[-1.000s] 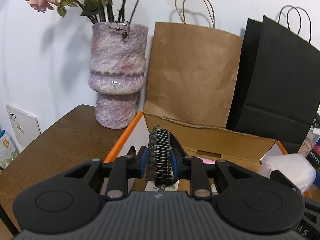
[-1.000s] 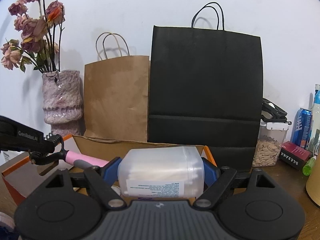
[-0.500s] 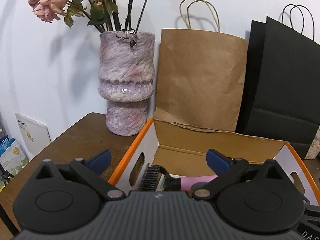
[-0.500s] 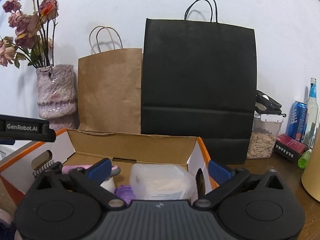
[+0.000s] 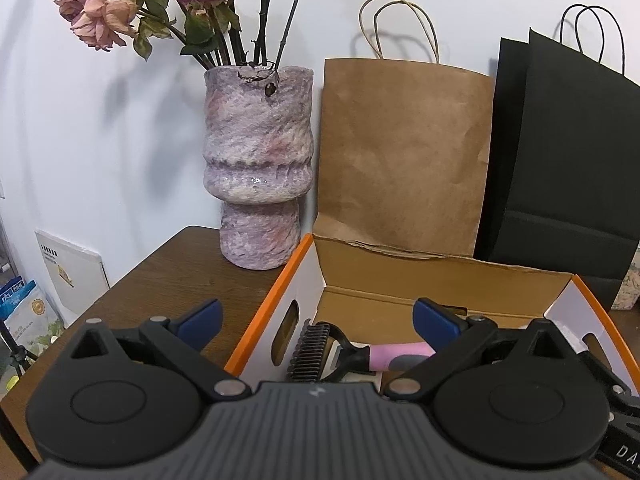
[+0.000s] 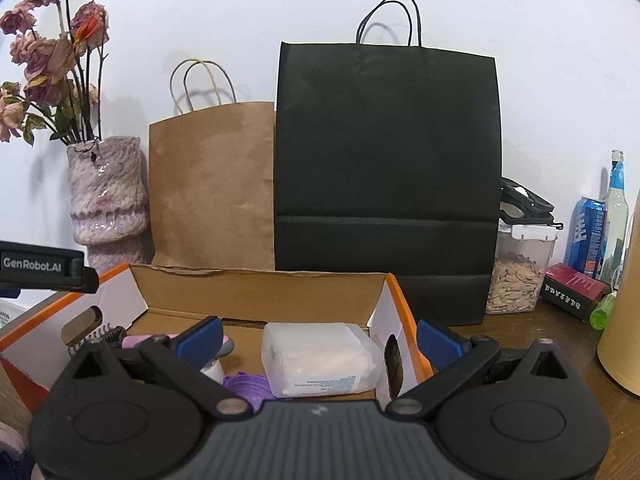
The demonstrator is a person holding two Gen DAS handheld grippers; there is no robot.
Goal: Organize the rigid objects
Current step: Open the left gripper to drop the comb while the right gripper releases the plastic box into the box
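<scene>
1. Two paper bags stand at the back of a brown wood table [image 5: 172, 276], up against a plain white wall [image 6: 520, 60]. The brown bag [image 5: 404, 152] is a bit crinkly. The black bag [image 6: 386, 176] is smooth and taller. Both have thin loop handles.
2. One bumpy vase [image 5: 258, 168] in pink and grey sits left of the brown bag. It looks shiny in spots and holds dry flowers [image 5: 104, 20] on dark stems.
3. An open card box [image 5: 440, 276] with orange edges sits in front of the bags. Its inside is plain brown.
4. A brush [image 5: 360, 354] lies in the box on the left side. It has black metal teeth and a pink handle.
5. A cloudy plastic tub [image 6: 320, 360] lies in the box on the right side, near the wall. A purple frilly thing [image 6: 246, 386] lies just beside it.
6. The left gripper [image 5: 316, 316] is spread wide above the brush and holds nothing.
7. The right gripper [image 6: 318, 338] is spread wide too, with the tub down below between its blue pads, not pinched.
8. At the far right are a jar [image 6: 520, 276] of seeds, a blue can [image 6: 588, 236] and a glass bottle [image 6: 616, 208].
</scene>
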